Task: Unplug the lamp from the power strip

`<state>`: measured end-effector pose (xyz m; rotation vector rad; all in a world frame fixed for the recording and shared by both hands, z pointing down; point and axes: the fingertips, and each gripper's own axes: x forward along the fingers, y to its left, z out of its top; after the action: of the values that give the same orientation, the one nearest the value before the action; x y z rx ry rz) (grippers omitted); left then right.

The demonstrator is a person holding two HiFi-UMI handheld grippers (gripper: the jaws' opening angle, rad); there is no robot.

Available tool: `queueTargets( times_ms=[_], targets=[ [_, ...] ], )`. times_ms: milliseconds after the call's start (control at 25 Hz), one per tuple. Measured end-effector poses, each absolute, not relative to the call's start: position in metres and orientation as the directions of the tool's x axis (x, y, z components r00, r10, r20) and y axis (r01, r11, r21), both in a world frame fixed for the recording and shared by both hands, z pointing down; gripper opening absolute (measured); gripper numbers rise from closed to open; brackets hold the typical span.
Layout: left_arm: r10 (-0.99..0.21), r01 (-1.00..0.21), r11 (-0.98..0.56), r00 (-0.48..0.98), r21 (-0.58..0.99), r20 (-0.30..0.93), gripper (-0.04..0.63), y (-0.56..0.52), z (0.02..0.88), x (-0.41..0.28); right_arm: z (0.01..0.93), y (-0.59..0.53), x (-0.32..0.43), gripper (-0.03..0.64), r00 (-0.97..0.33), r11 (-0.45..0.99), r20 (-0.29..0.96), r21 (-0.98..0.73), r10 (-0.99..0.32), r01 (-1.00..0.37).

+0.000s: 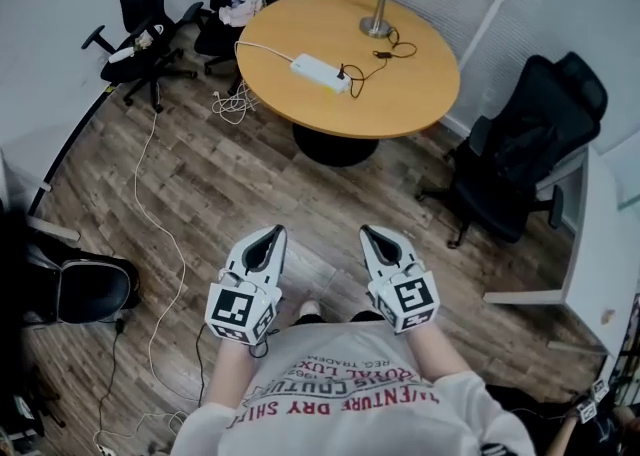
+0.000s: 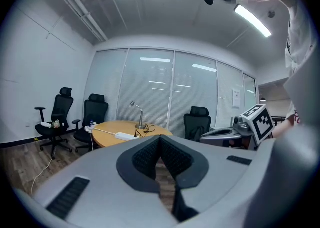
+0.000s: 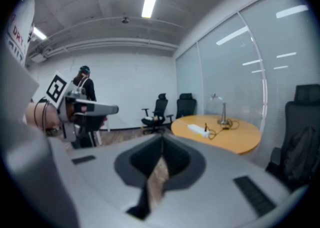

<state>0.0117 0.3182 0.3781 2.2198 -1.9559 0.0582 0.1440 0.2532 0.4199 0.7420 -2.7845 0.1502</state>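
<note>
Round wooden table (image 1: 300,24) bears a white oblong power strip (image 1: 320,73).

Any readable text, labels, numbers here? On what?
"VENTURE DRY SHI" roughly, upside down: red print on the person's white T-shirt.
Smaller print lines beside it: too blurred.
White paper sign on glass wall: too small.
Black-and-white square markers on the left gripper and right gripper: patterns, no text.

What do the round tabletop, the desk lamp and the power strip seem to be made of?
Round light-brown tabletop: wood or wood-look laminate, smooth, evenly coloured; the view can't settle which. Silver desk lamp: probably metal, grey sheen on base and neck. White rectangular power strip: likely plastic, plain white casing.
</note>
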Motion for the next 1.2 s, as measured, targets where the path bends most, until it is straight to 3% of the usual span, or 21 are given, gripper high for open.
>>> queueTargets(
  times_ms=[160, 520, 1200],
  targets=[
    [-0.978, -0.987, -0.113, 0.131, 0.118, 0.163, 0.028, 0.304, 0.385, -0.022, 0.421, 0.235, 0.113, 0.029, -0.814, 0.855, 0.279, 0.053, -0.509, -0.516],
    [-0.978, -0.992, -0.085, 0.101, 0.095, 0.18, 0.028, 0.237, 0.402, -0.056, 0.439, 0.16, 0.071, 0.029, -0.847, 0.885, 0.282, 0.02, -0.451, -0.465],
    [-0.991, -0.996, -0.069, 0.075, 0.053, 0.115, 0.028, 0.001, 0.385, -0.09, 0.423, -0.073, 0.015, 0.029, -0.927, 0.95, 0.213, 0.027, -0.31, -0.311]
  ],
)
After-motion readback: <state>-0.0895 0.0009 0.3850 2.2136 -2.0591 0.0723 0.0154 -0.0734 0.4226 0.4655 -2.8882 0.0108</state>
